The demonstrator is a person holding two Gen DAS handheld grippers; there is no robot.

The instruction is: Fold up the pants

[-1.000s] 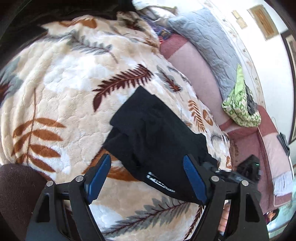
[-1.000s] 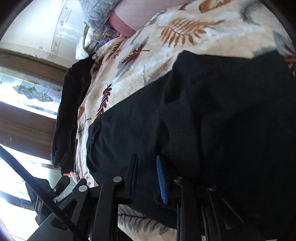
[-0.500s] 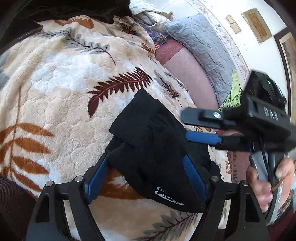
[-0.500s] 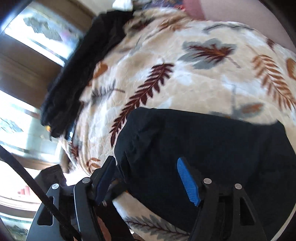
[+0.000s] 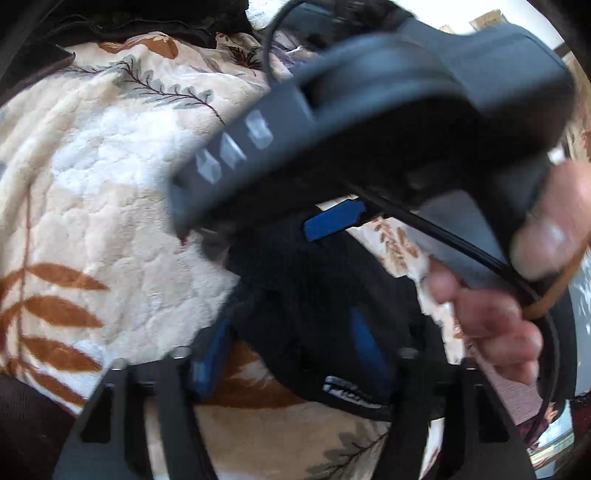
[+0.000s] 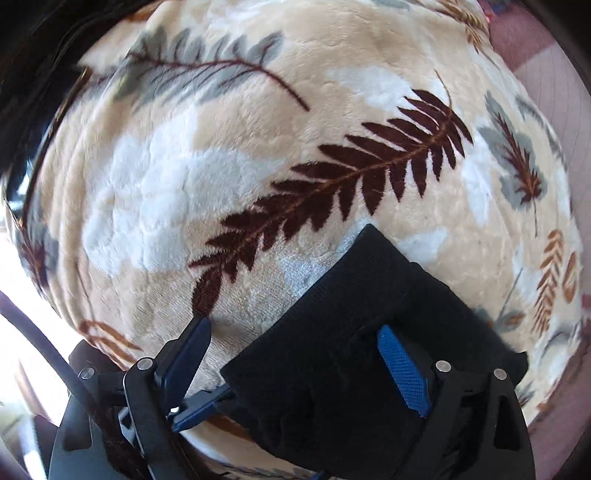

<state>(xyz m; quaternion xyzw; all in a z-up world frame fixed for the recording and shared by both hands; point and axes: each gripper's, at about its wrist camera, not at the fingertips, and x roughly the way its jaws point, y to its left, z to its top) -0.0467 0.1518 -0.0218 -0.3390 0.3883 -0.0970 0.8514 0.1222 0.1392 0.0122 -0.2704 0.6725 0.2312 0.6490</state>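
Cream plush blanket [image 6: 229,206] with brown and grey leaf print covers the bed and fills both views. Right gripper [image 6: 295,365]: blue-padded fingers [image 6: 404,373] spread wide apart, holding nothing; the right-side pad sits over black cloth, the left-side one over bare blanket. Folded black pants [image 6: 354,354] lie flat on the blanket between and ahead of these fingers, one squared corner pointing toward a dark brown fern leaf [image 6: 332,177]; the bundle's near edge runs under the gripper frame. Left gripper [image 5: 291,350]: fingers also apart, one blue pad at either side of the same pants [image 5: 314,295]; whether the pads touch the cloth cannot be told, motion blur. White lettering [image 5: 351,393] shows on the pants' near edge, by the right-side finger. Above and across the left wrist view, the right gripper's dark body [image 5: 369,110] passes close to the lens, blurred, with one blue pad [image 5: 332,219] over the far end of the pants. Person's right hand [image 5: 517,288] grips its handle at right, a black cable [image 5: 461,243] running past the knuckles. Dark clothing [image 5: 129,18] lies along the blanket's far edge.
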